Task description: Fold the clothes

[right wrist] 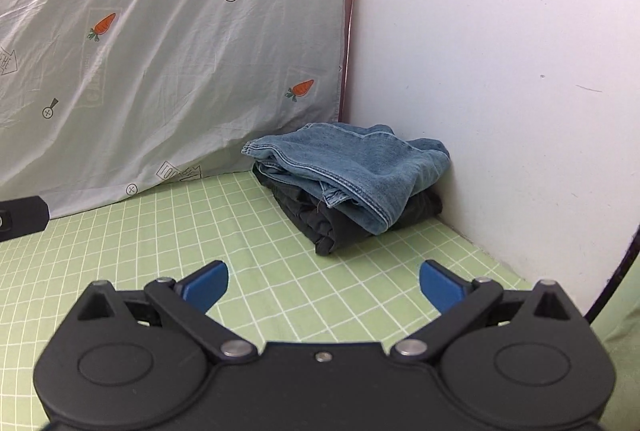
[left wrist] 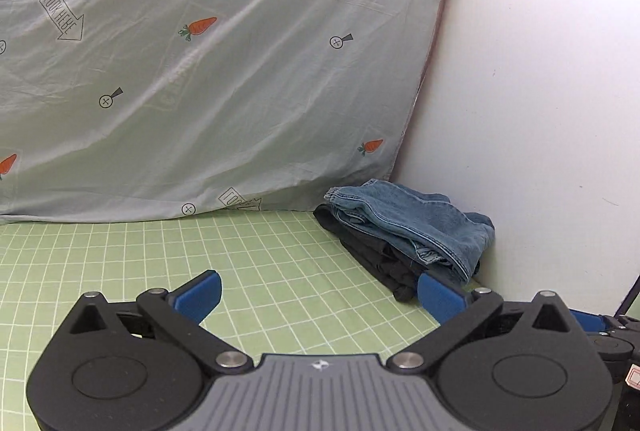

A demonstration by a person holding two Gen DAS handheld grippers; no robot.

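While both tools hang over the green checked sheet (left wrist: 120, 251), nothing is gripped: the left gripper (left wrist: 318, 295) stands with its blue fingers (left wrist: 200, 293) spread wide and only bare sheet between them, and the right gripper (right wrist: 324, 287) is likewise spread and empty. Left of scene: a pale printed sheet (left wrist: 200, 71) with carrots and arrows hangs as a backdrop, its lower edge resting on the bed. Risk one: a low reach toward the corner could snag that loose hem instead of clothing. Centre-right: the clothes sit stacked in the corner, folded jeans (right wrist: 352, 167) on top of a dark garment (right wrist: 320, 227), pressed against the white wall (right wrist: 500, 71). The pile looks already folded, so the task seems near done or between items. Risk two: the jeans overhang the dark layer on the near side, so a one-sided nudge could slide them off and undo the fold. Risk three: in the left wrist view the right-hand finger sits just in front of the dark garment's near edge; whether they touch I cannot tell, and a careless sweep there would drag it. Far right: the wall leaves little room to get a finger behind the pile.
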